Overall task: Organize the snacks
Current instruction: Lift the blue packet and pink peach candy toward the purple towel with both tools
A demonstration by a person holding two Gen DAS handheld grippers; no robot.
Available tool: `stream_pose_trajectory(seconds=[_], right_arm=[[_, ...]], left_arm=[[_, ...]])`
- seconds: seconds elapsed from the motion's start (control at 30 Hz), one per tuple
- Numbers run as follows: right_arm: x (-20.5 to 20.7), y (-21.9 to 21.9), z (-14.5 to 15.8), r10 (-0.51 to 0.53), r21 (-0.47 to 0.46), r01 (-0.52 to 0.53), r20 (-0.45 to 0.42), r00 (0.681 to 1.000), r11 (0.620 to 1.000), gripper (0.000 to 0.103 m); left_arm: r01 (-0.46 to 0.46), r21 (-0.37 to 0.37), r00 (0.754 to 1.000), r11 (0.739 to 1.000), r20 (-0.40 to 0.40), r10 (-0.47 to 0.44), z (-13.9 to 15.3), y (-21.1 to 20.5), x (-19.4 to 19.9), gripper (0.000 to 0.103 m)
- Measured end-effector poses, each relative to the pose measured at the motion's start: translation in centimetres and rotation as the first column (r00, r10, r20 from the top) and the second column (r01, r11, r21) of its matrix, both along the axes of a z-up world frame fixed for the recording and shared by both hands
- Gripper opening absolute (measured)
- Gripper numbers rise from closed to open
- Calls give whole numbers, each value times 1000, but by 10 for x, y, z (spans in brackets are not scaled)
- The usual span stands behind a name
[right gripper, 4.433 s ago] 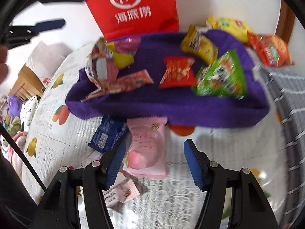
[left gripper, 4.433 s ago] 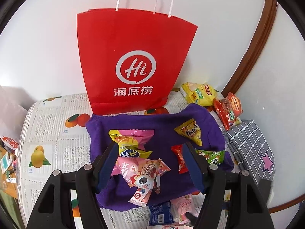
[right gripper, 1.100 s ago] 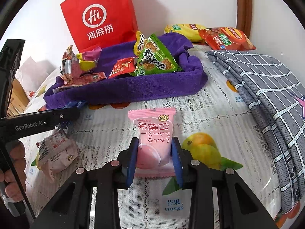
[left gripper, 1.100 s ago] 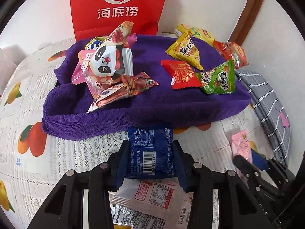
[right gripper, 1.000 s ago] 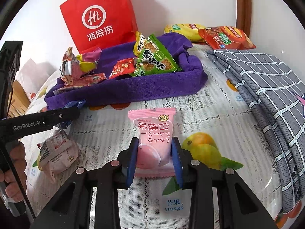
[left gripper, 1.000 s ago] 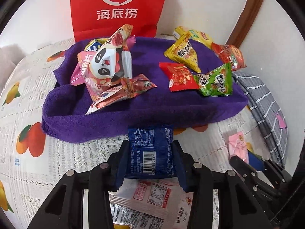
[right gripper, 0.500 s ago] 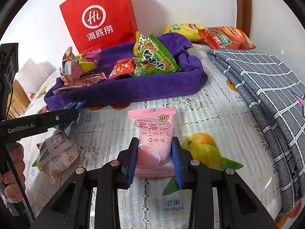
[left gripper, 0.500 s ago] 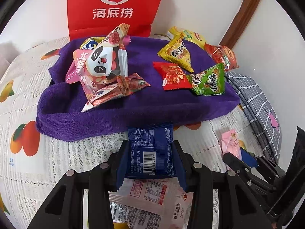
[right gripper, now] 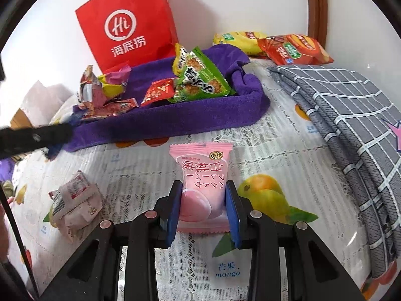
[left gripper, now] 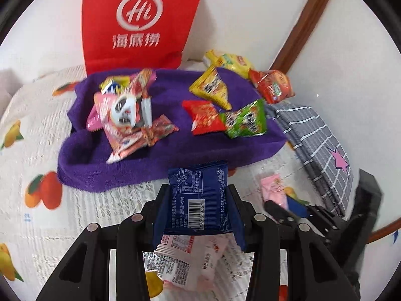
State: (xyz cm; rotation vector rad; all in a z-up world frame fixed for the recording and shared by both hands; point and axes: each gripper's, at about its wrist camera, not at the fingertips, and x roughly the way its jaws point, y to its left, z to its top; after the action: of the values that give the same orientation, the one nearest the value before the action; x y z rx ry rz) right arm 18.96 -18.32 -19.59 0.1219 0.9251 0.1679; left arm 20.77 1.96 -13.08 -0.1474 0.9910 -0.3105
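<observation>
My left gripper is shut on a blue snack packet, lifted just in front of the purple towel tray. The tray holds several snack packets, among them a panda packet, a red one and a green one. My right gripper is shut on a pink peach packet on the tablecloth, short of the tray's front wall. The right gripper also shows at the right of the left wrist view.
A red paper bag stands behind the tray against the wall. Yellow and orange chip bags lie at the back right. A grey checked cloth lies on the right. White wrapped packets lie on the fruit-print tablecloth at the left.
My left gripper has risen and tilted with the blue packet, now over the tray's front edge. My right gripper holds still with the pink packet.
</observation>
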Motion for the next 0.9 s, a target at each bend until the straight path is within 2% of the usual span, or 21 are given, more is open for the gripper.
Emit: stream_pose_trajectory(seconds=[0.1, 0.4, 0.7, 0.9], right_arm=[[2, -1, 9, -10, 35, 11, -4, 1000, 999, 34], [6, 5, 94, 1, 31, -6, 156, 988, 999, 34], [39, 4, 150, -10, 60, -2, 198, 980, 998, 34], [62, 7, 174, -1, 74, -16, 216, 976, 997, 34]], left_arm=[[9, 7, 1000, 1000, 19, -9, 15, -2, -1, 42], [4, -13, 998, 1000, 66, -3, 58, 5, 9, 42], [-28, -15, 994, 999, 108, 29, 88, 19, 30, 42], [-61, -25, 988, 998, 140, 64, 105, 30, 52, 42]])
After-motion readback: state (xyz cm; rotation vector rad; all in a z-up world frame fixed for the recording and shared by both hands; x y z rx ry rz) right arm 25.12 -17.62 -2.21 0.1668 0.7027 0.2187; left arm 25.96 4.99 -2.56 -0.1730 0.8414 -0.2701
